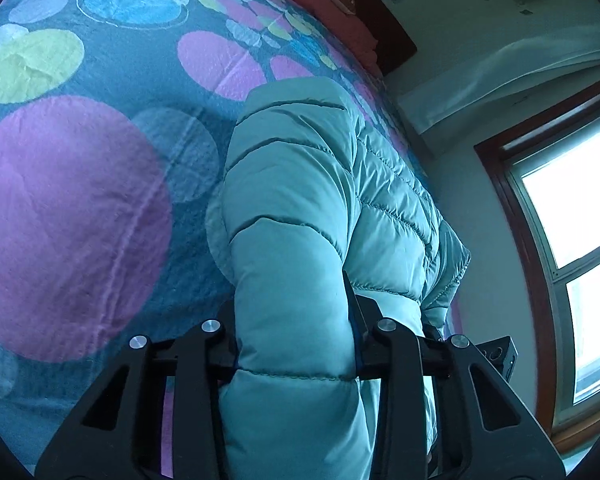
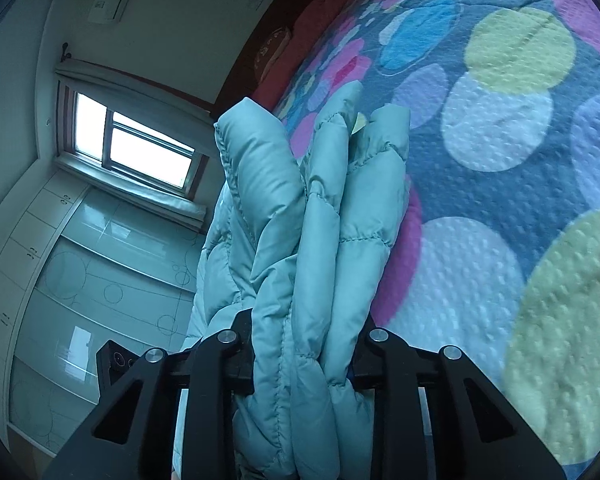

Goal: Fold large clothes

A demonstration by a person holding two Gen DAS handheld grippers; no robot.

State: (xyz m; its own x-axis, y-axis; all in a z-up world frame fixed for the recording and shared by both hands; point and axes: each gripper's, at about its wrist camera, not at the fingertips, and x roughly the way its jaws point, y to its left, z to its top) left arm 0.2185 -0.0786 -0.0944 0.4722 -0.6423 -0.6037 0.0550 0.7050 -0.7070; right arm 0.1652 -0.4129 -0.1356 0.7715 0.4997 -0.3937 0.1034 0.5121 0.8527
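Teal quilted puffer jacket (image 1: 300,208), glossy and padded with stitched channels, hangs bunched above the bedspread of dark blue textured cloth with large pastel circles (image 1: 80,208). Left black two-finger gripper (image 1: 296,344) has its jaws parted moderately, clamping one thick padded fold. Right black two-finger gripper (image 2: 304,348) likewise squeezes several stacked layers (image 2: 320,220) between its jaws.

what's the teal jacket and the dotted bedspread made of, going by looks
Puffer jacket: looks like smooth synthetic shell, probably nylon or polyester, with a slight sheen and stitched, padded channels. Bedspread: seems matte woven or quilted cotton-type cloth; its pebbled texture and printed circles show, exact fibre unclear.
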